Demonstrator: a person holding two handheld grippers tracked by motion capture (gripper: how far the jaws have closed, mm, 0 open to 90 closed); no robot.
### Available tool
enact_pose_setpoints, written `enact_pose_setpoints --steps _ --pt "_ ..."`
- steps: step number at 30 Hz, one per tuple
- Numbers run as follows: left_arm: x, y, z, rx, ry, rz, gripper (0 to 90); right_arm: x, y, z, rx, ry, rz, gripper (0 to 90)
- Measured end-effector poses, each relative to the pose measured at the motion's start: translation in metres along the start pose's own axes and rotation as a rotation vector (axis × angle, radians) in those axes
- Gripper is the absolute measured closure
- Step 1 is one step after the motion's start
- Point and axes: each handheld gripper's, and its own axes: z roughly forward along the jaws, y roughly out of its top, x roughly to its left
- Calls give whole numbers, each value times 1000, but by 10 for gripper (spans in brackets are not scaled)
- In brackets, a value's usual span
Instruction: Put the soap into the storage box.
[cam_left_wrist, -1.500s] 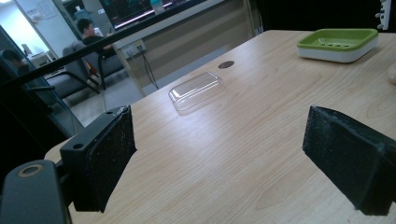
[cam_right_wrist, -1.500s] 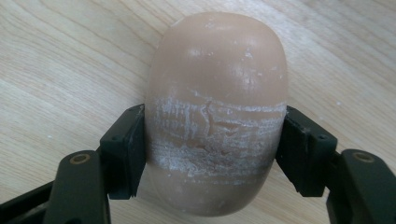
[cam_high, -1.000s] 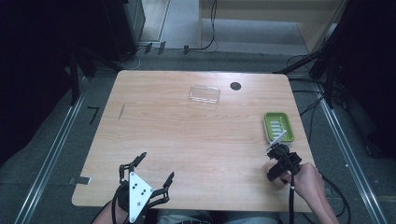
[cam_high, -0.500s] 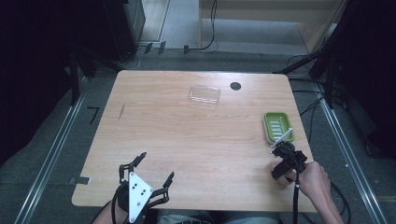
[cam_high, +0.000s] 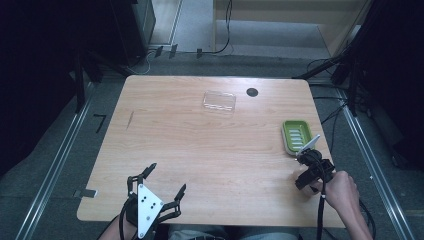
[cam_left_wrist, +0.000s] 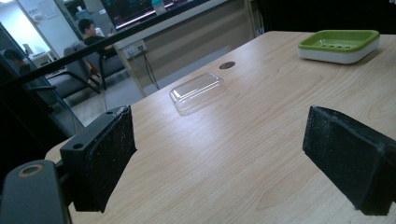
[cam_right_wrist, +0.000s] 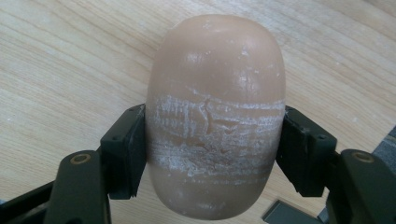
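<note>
Soap bar (cam_right_wrist: 215, 116), tan and scuffed with white streaks, sits clamped between the jaws of the right gripper (cam_high: 311, 169), low over the pale wooden table (cam_high: 200, 145) near its right edge. Just beyond that gripper lies a green soap dish (cam_high: 296, 136). The left gripper (cam_high: 155, 192) rests at the table's near edge with its jaws spread wide on nothing. Well ahead of it lie a clear plastic lid (cam_left_wrist: 197, 91) and a dark round hole (cam_left_wrist: 227, 65) in the tabletop. Around the table are grey floor, cables and metal rails (cam_high: 50, 170). Past the far edge, the left gripper view shows seated people in a lit room.
</note>
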Motion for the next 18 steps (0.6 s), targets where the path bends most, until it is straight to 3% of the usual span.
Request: enact_pose_setpoints --steps 18 --pt "1 0 0 2 1 -10 99 -10 4 -11 -25 0 25 333"
